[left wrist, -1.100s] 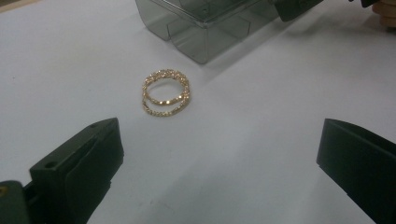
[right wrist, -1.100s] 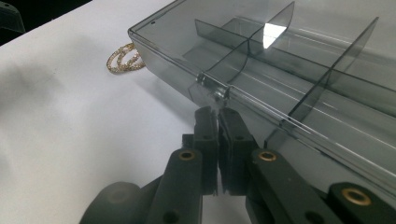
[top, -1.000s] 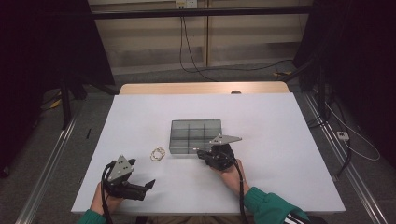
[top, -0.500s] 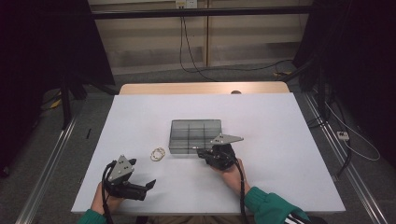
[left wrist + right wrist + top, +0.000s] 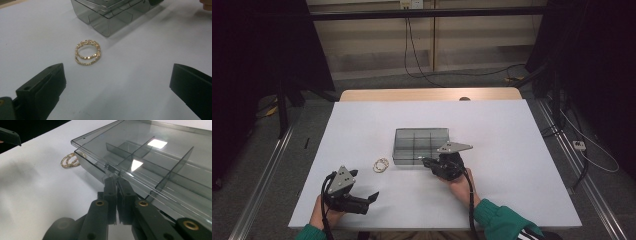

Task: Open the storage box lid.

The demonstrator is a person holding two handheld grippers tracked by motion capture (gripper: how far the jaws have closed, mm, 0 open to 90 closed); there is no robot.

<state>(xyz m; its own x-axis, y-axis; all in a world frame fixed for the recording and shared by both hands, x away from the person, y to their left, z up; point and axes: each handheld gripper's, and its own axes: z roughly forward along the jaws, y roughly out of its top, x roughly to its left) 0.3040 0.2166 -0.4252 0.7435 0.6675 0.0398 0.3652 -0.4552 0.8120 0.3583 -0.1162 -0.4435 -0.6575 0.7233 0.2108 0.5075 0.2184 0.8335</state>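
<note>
A smoky clear plastic box with inner dividers sits mid-table. Its lid stands slightly raised off the base at the front. My right gripper is at the box's front edge, shut on the lid's small front tab. Two gold bangles lie overlapping on the white table just left of the box; they appear again as the bangles ahead of my left gripper. The left gripper rests near the table's front edge, open wide and holding nothing.
The white table has bare surface to the right and behind the box. Metal rails run along both sides on the floor, and cables trail at the back and right. A green sleeve comes in at the bottom.
</note>
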